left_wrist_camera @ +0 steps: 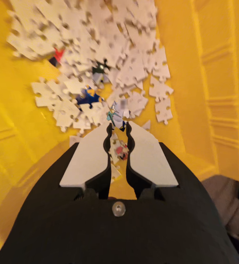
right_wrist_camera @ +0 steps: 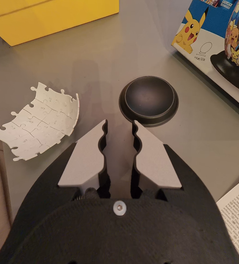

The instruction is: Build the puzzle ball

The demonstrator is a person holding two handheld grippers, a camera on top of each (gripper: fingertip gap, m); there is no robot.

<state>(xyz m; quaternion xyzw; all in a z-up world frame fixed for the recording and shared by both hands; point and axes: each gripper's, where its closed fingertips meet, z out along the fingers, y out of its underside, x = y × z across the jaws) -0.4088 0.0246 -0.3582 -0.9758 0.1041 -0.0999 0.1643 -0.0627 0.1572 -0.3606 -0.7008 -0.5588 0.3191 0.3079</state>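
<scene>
left tongs (left_wrist_camera: 119, 125) slightly parted, angled downward, right tongs (right_wrist_camera: 119, 125) parted, empty

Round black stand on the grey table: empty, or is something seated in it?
Empty. The round black stand shows a bare concave dish; the curved white assembled puzzle section lies apart on the grey table.

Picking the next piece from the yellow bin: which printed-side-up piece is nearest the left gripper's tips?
The pale blue-and-teal piece, right at the tips of the left gripper. The dark blue-and-orange piece and the red one lie farther up the pile.
</scene>
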